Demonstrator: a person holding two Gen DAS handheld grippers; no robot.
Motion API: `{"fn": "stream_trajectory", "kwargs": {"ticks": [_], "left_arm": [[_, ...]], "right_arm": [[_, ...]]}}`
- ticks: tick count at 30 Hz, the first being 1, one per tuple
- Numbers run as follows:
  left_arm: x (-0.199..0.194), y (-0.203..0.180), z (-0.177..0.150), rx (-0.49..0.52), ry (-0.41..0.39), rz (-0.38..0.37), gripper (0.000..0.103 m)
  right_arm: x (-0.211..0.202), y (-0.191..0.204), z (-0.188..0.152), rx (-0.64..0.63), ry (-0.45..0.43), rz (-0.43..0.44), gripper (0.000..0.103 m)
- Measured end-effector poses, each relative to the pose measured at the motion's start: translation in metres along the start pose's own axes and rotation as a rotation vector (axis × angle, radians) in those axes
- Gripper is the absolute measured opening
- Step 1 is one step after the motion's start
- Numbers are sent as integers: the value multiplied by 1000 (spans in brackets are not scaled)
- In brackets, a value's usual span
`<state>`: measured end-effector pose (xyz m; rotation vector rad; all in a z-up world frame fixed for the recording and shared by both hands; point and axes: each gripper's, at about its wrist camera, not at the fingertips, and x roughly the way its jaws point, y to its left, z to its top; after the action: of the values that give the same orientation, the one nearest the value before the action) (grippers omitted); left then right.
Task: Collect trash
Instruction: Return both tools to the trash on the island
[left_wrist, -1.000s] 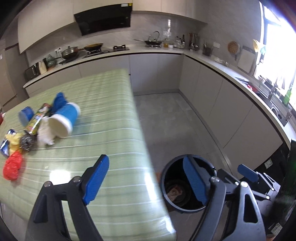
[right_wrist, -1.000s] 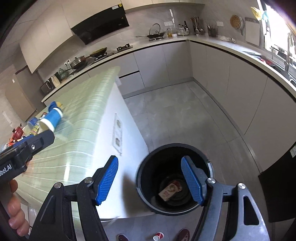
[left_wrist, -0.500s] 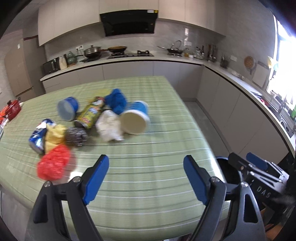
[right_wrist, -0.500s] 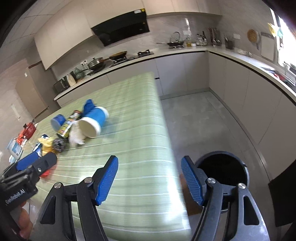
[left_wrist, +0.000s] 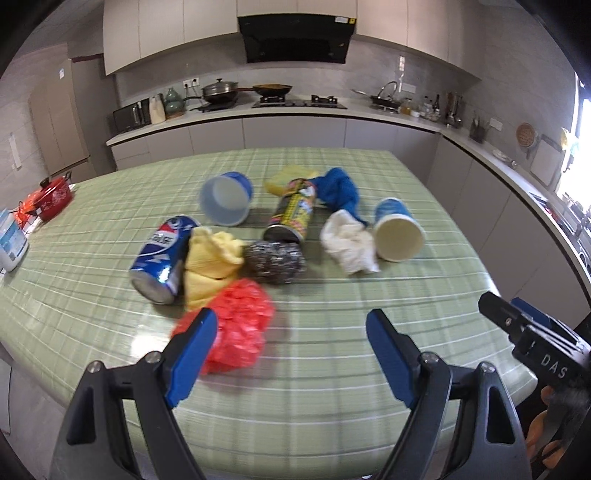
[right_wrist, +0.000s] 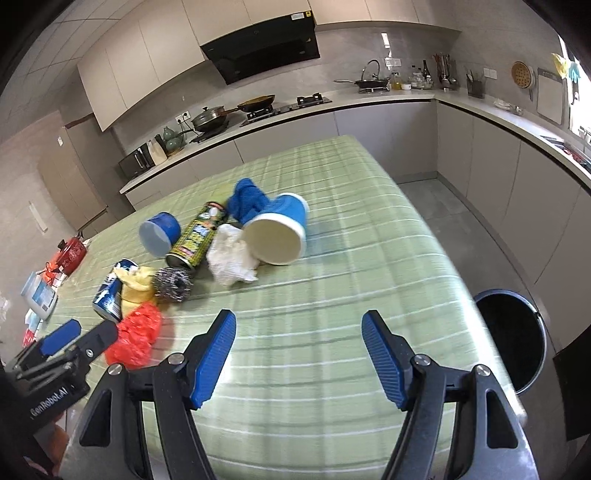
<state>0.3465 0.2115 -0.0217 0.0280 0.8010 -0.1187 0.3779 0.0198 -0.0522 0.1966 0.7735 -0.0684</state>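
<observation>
Trash pile (left_wrist: 273, 240) on table; black bin (right_wrist: 511, 343) beside.

Beyond the left gripper (left_wrist: 291, 349), yellow sponge (left_wrist: 286, 177) mostly hidden behind spray can (left_wrist: 291, 218). Yellow cloth (left_wrist: 210, 266) covering part of Pepsi can (left_wrist: 160, 258). Right of the right gripper (right_wrist: 299, 354), trash bin (right_wrist: 511, 339) half cut off by table edge (right_wrist: 469, 295). Countertop bottles too small to tell.

The near part of the counter (right_wrist: 332, 332) is bare. Farther back, the red bag (left_wrist: 236, 325), cans and cups crowd together and block the way.
</observation>
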Motion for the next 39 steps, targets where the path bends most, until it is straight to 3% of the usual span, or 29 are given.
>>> {"fn": "stream_trajectory", "kwargs": {"ticks": [8,17,28,39], "left_arm": [[10,41,4,-33,6,64,84],[8,71,-3,-21,19,79,84],[0,96,-8,-82,14,105,84],[31,103,-1,-129,66,110,84]], "right_arm": [[26,51,7,-74,18,59,73],[27,77,1,-61,19,83,73],[35,117,0,-161,47,135,73],[60,94,8,-155,86,126,73]]}}
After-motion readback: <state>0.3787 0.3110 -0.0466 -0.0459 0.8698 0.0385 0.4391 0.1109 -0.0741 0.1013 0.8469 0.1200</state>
